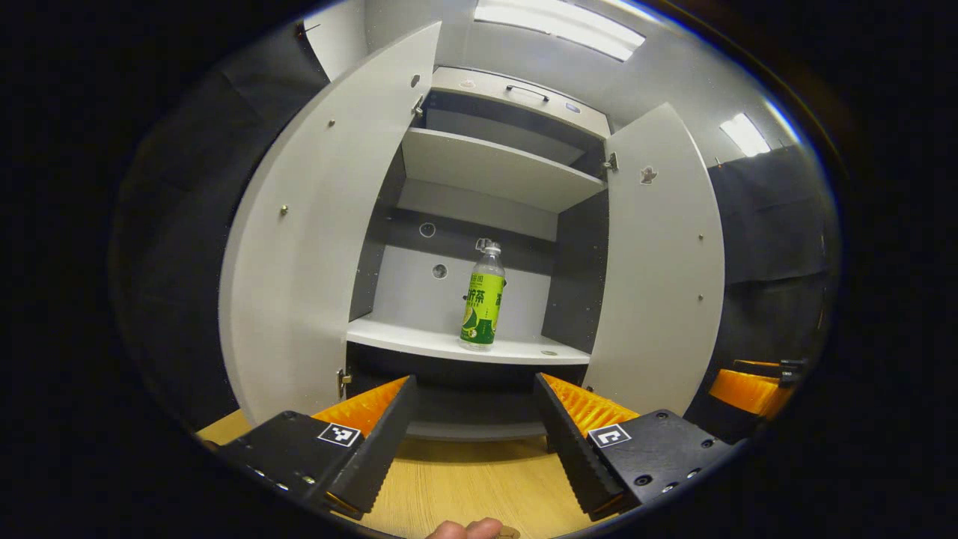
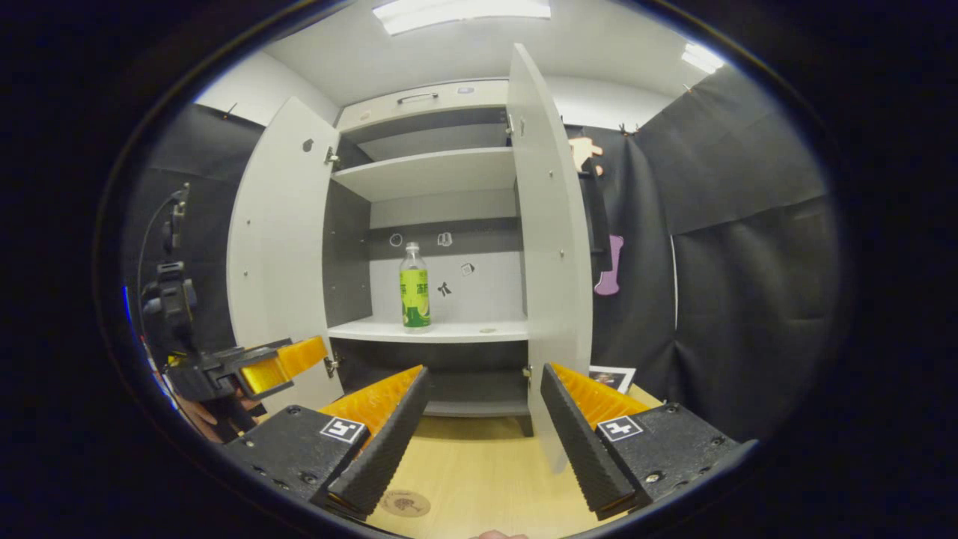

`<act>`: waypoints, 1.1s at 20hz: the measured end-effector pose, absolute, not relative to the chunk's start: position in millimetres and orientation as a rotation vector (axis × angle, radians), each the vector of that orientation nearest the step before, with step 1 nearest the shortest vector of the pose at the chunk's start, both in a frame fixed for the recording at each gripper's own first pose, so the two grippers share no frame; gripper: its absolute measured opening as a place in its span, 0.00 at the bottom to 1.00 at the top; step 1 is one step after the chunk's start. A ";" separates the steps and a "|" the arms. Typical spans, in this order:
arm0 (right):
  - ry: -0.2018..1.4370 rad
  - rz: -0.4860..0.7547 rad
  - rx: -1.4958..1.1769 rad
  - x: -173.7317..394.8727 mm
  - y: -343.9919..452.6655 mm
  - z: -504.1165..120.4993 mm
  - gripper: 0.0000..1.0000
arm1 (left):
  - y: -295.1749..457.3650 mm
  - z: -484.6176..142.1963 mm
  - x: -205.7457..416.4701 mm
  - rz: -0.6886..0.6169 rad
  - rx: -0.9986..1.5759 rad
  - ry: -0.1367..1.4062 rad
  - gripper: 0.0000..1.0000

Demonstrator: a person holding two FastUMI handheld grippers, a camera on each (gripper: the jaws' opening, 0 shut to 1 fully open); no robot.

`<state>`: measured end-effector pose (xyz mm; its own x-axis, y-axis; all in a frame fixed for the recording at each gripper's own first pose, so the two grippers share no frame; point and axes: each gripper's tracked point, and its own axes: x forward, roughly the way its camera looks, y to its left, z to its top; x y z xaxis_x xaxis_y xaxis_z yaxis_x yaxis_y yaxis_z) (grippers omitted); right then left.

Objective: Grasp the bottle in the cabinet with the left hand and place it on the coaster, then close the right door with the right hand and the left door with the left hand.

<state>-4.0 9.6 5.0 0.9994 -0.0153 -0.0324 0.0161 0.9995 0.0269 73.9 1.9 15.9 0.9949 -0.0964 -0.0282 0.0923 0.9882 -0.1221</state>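
Illegible print on bottle [image 1: 483, 299] label

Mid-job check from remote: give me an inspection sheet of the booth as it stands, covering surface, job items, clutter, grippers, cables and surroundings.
Surface: wooden tabletop, light, bare ahead of the cabinet.
Job's things: bottle upright on the cabinet's lower shelf, ungrasped; coaster on the tabletop near the right gripper; left door and right door both open.
Clutter: nothing seen.
Grippers: left gripper open, short of the cabinet; right gripper open, holding nothing.
Cables: one thin cable above the left gripper.
Surroundings: black cloth wall, ceiling lights.
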 end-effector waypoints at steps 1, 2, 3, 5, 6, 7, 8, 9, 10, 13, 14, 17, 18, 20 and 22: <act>0.038 -0.026 0.030 -4.9 7.1 4.2 0.98 | -2.6 16.4 88.1 -0.123 -0.130 0.042 0.99; 0.043 -0.032 0.040 -6.4 5.8 4.3 0.98 | -8.1 18.3 101.1 -0.154 -0.142 0.046 0.95; 0.045 -0.031 0.055 -8.3 4.0 4.6 0.98 | -14.5 22.2 118.9 -0.184 -0.153 0.048 0.95; 0.053 -0.027 0.076 -10.2 4.8 2.8 0.98 | -16.1 32.4 155.5 -0.191 -0.130 0.031 0.95; 0.058 -0.028 0.079 -10.7 4.6 1.9 0.98 | -15.1 37.0 174.0 -0.183 -0.102 0.018 0.94; 0.062 -0.030 0.077 -11.6 3.9 0.1 0.98 | -15.4 40.6 191.3 -0.181 -0.074 0.005 0.94; 0.065 -0.035 0.075 -12.1 1.5 0.0 0.98 | -16.7 42.5 208.0 -0.184 -0.050 0.000 0.95; 0.067 -0.039 0.073 -13.2 -0.4 1.1 0.98 | -17.7 42.2 222.1 -0.184 -0.033 -0.001 0.94; 0.066 -0.043 0.072 -14.1 -2.6 2.2 0.98 | -19.1 42.1 234.4 -0.184 -0.024 0.004 0.95; 0.064 -0.059 0.075 -15.2 -8.3 1.8 0.98 | -20.9 41.3 269.1 -0.174 -0.036 0.027 0.94; 0.067 -0.065 0.080 -15.8 -10.4 1.7 0.98 | -18.7 42.5 279.2 -0.163 -0.044 0.029 0.95; 0.073 -0.081 0.091 -16.8 -18.1 -1.1 0.98 | -16.4 50.3 305.1 -0.131 -0.037 0.015 0.95; 0.078 -0.088 0.092 -17.2 -21.5 -1.9 0.98 | -16.0 48.7 314.3 -0.124 -0.024 0.014 0.94; 0.081 -0.100 0.097 -18.0 -27.6 -2.6 0.98 | -15.2 44.9 330.7 -0.110 -0.008 0.041 0.95; 0.082 -0.117 0.100 -18.2 -34.1 -3.0 0.98 | -16.4 42.0 341.6 -0.100 -0.009 0.051 0.94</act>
